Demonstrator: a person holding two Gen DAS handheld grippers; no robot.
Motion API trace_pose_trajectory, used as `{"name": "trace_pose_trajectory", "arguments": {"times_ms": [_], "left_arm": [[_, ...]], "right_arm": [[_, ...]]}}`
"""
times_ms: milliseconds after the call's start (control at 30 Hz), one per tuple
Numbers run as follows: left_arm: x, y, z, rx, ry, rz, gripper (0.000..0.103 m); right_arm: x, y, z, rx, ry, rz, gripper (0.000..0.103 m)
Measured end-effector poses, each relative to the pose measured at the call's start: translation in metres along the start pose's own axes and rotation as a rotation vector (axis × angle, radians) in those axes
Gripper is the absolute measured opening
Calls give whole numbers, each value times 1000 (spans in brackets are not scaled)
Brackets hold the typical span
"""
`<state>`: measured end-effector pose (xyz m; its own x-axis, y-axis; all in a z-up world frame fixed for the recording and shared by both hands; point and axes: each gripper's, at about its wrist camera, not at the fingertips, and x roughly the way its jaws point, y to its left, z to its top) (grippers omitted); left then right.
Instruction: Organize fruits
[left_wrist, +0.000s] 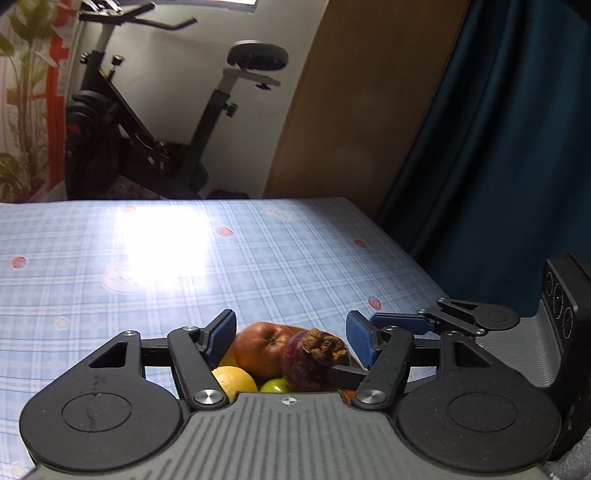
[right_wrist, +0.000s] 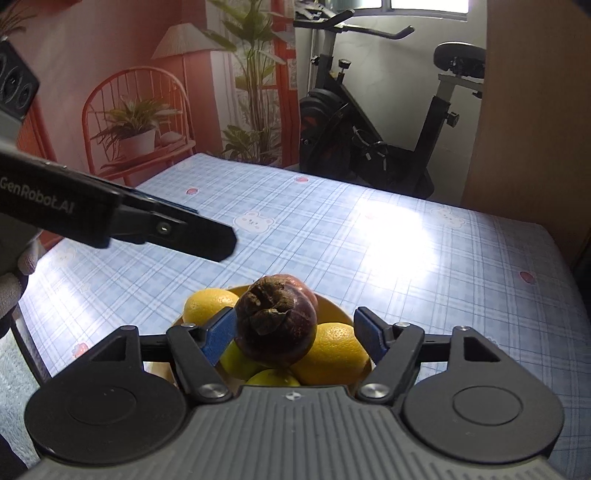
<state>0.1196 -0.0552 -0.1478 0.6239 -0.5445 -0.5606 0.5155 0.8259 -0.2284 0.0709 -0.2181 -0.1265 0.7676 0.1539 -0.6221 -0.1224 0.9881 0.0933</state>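
Observation:
A yellow bowl (right_wrist: 334, 307) near the table's front edge holds a pile of fruit. On top rests a dark purple mangosteen (right_wrist: 276, 325) with a dry brown cap, between my right gripper's (right_wrist: 295, 336) blue pads; the left pad is near its skin, the right pad stands clear. That gripper is open. Around it lie a lemon (right_wrist: 208, 303), an orange (right_wrist: 332, 352) and green fruits (right_wrist: 240, 361). In the left wrist view a red apple (left_wrist: 260, 347) lies beside the mangosteen (left_wrist: 310, 360). My left gripper (left_wrist: 291, 338) hangs open above the pile, holding nothing.
The table (right_wrist: 406, 258) wears a blue checked cloth. An exercise bike (right_wrist: 369, 122) stands behind its far edge, a brown cabinet (left_wrist: 362, 103) and dark curtain (left_wrist: 498, 147) on the right, and a red chair with a potted plant (right_wrist: 136, 125) to the left.

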Motion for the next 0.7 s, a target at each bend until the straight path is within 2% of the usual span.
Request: {"name": "trace_pose_trajectory", "arguments": {"times_ms": [33, 100, 167, 233, 300, 433, 700], "left_arm": [[-7, 0, -1, 3, -23, 22, 78], [-25, -2, -1, 11, -77, 84, 88], [-40, -4, -1, 22, -115, 147, 88], [-54, -7, -1, 33, -146, 212, 89], [-66, -9, -1, 36, -167, 263, 91], [-87, -13, 5, 45, -204, 327, 93], [-113, -19, 13, 12, -247, 357, 98]], "right_arm": [[-5, -2, 1, 23, -23, -8, 84], [-19, -5, 2, 68, -85, -7, 88], [-33, -6, 3, 100, -151, 12, 92], [-44, -5, 6, 131, -192, 2, 103], [-53, -4, 8, 160, -224, -21, 103], [-64, -2, 15, 204, -219, -52, 103], [-83, 15, 32, 170, -181, -136, 103]]}}
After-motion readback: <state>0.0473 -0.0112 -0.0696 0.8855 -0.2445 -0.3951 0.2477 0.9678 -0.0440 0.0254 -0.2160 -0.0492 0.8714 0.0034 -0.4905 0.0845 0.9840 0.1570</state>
